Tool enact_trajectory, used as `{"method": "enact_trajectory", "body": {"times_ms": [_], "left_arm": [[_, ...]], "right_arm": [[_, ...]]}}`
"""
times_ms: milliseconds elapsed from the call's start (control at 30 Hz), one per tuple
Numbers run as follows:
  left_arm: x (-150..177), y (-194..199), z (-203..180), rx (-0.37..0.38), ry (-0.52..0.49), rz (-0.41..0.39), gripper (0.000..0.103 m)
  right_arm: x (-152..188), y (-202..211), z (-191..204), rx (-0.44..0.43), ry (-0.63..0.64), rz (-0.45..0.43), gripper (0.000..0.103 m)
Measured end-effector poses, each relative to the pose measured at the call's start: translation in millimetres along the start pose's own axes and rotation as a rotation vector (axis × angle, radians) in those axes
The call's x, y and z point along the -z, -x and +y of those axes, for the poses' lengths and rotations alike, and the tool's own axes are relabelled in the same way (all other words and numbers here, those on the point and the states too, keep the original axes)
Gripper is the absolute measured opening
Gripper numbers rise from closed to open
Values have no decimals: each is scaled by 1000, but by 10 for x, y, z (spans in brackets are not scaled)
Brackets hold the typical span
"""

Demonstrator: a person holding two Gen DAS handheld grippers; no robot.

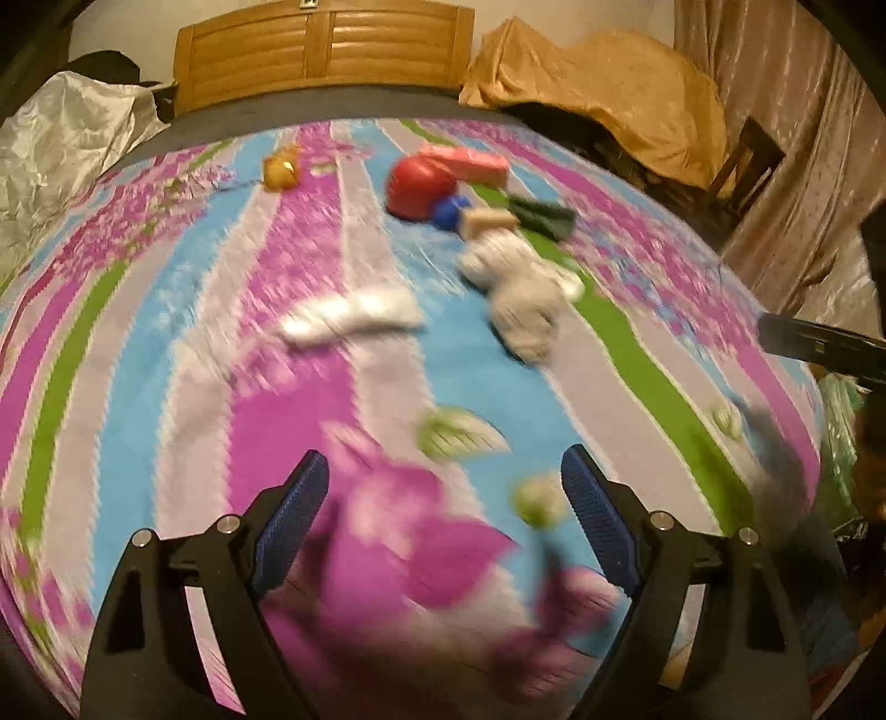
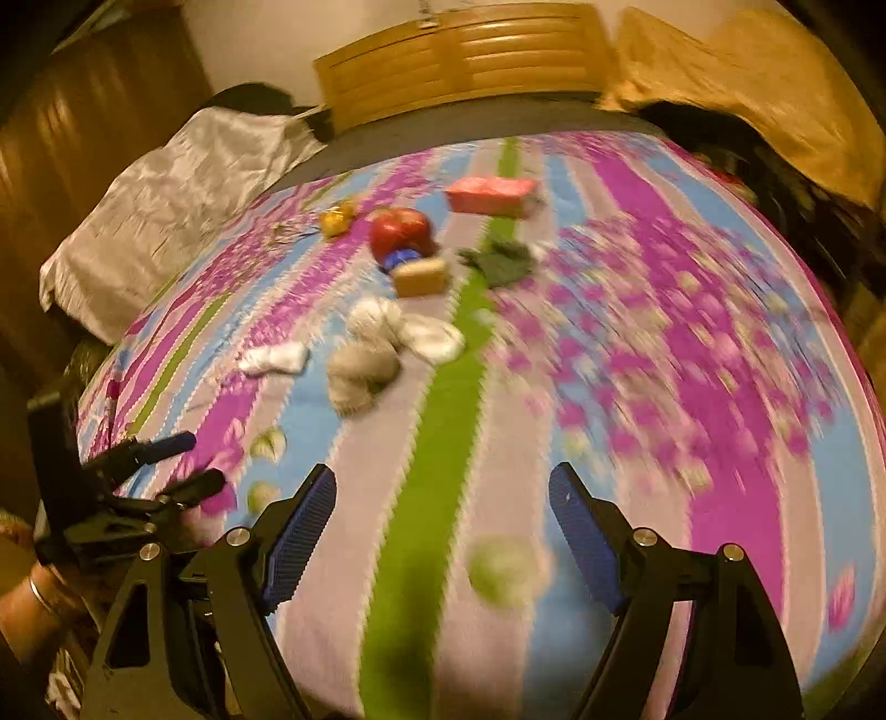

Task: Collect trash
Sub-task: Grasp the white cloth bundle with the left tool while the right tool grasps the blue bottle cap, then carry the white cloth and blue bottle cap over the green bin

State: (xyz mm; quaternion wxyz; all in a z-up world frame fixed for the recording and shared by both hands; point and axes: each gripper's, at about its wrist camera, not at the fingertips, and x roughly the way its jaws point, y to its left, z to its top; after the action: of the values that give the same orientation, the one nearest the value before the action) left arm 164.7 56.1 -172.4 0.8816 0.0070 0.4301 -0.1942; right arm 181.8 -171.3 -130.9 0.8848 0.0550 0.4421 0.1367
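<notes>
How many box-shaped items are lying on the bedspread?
2. A pink box lies farthest back; a tan block sits just in front of the red round object. Motion blur may hide smaller ones.

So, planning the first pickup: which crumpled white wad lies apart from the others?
The flat white wad, alone left of the clustered grey-white wads.

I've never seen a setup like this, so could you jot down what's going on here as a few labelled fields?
Place: striped bedspread, wooden headboard
Left gripper: open, empty
Right gripper: open, empty
Scattered items: red ball, pink box, tan block, white crumpled pieces
Sharpness: blurred
</notes>
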Motion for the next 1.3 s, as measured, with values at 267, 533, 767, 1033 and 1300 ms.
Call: {"method": "enact_trajectory", "body": {"times_ms": [267, 533, 767, 1033, 1300], "left_arm": [[-620, -517, 299, 65, -327, 1, 83], [-864, -961, 480, 154, -404, 52, 77], [-850, -1079, 406, 229, -378, 65, 43], [-757, -926, 289, 212, -332, 43, 23], [-655, -504, 385, 217, -204, -6, 23]], "right_arm": [[-1344, -1102, 331, -11, 161, 39, 91], [-1848, -2386, 466, 49, 261, 248, 92], [-1816, -2665, 417, 67, 249, 290, 41], [-1739, -2032, 533, -12, 282, 137, 41], [-1364, -918, 653, -86, 256, -5, 41]]}}
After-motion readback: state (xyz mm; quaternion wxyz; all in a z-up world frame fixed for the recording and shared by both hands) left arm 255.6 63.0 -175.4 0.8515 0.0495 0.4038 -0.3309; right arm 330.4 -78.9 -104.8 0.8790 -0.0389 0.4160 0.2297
